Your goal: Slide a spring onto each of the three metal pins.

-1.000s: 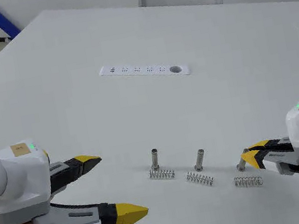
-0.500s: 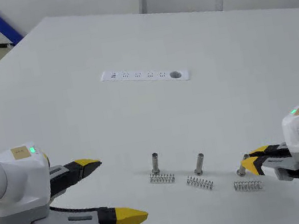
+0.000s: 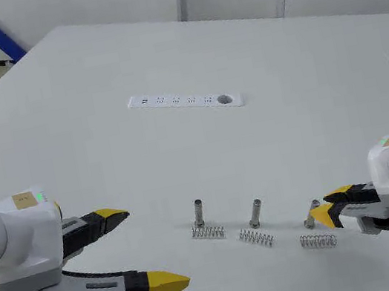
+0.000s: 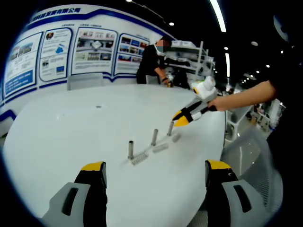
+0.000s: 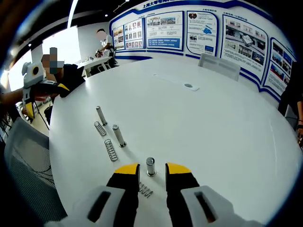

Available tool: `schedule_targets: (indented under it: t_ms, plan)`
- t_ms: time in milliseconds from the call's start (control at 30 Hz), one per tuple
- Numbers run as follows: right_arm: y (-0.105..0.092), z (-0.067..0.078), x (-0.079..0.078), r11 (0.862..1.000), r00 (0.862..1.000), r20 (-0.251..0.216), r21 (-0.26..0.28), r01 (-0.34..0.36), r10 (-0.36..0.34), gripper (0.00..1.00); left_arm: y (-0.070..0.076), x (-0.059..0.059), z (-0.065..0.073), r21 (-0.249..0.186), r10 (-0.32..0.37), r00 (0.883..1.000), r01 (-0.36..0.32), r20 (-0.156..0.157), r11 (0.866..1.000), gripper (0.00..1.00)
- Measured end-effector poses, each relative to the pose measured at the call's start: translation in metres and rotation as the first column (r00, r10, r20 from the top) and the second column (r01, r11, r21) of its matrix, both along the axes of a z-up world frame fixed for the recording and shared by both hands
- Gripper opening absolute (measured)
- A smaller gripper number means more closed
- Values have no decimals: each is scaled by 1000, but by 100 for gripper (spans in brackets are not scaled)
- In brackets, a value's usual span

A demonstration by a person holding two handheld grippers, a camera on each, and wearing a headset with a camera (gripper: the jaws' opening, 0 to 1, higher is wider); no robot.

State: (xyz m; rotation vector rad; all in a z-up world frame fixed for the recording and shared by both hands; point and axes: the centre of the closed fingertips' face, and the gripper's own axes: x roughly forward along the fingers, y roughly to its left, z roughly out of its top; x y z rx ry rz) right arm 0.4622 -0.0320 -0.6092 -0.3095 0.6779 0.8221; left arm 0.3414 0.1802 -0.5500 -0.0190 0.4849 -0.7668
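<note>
Your left gripper (image 3: 157,246) hovers at 8 o'clock in the head view, with its jaws wide apart and nothing between them. Your right gripper (image 3: 320,208) is at 4 o'clock with its jaws only a little apart. In the right gripper view the right pin (image 5: 150,166) stands between its tips, not clamped. The left pin (image 3: 198,210) and the middle pin (image 3: 254,212) stand upright beside it on the table (image 3: 95,95). The left spring (image 3: 207,231), the middle spring (image 3: 257,237) and the right spring (image 3: 318,241) each lie flat at 6 o'clock of their pin. A power strip (image 3: 185,102) lies at 12 o'clock, well apart.
</note>
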Motion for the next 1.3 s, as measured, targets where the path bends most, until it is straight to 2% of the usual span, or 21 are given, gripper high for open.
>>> schedule_targets:
  t_ms: [167, 333, 400, 433, 567, 767, 967, 1067, 1167, 1267, 1300]
  plan:
    - [-10, 6, -4, 999, 999, 20, 7, -35, 35, 23, 0, 1, -1, -2, -1, 1000, 1, -1, 1000, 88]
    - [-15, 0, -14, 994, 994, 9, -11, -110, 110, 24, -3, 4, -5, 2, -6, 1000, 6, -11, 1000, 88]
    - [-15, -6, -20, 983, 984, 4, -37, -177, 178, 24, -5, 5, -7, 1, -9, 1000, 9, -16, 1000, 88]
    - [-14, -12, -25, 974, 975, -3, -52, -221, 221, 24, -6, 6, -8, 2, -10, 1000, 10, -18, 1000, 88]
    - [-10, -27, -34, 948, 952, -38, -91, -305, 303, 24, -10, 8, -11, 13, -19, 999, 19, -31, 1000, 88]
    - [-6, -45, -32, 926, 935, -67, -127, -354, 348, 24, -12, 11, -14, 21, -22, 999, 23, -45, 1000, 88]
    - [-8, -53, -28, 918, 926, -93, -132, -375, 365, 24, -12, 12, -16, 21, -15, 998, 17, -53, 1000, 87]
    - [-10, -58, -28, 917, 923, -127, -124, -379, 364, 24, -12, 13, -17, 20, -11, 998, 13, -59, 1000, 87]
    - [-9, -54, -28, 918, 922, -120, -111, -380, 368, 23, -12, 13, -19, 23, -7, 998, 9, -66, 1000, 87]
    - [-8, -53, -27, 913, 917, -118, -104, -394, 382, 21, -12, 13, -20, 24, -12, 997, 14, -70, 1000, 87]
    - [-8, -53, -27, 908, 914, -113, -117, -402, 390, 20, -12, 13, -20, 28, -15, 997, 17, -70, 999, 87]
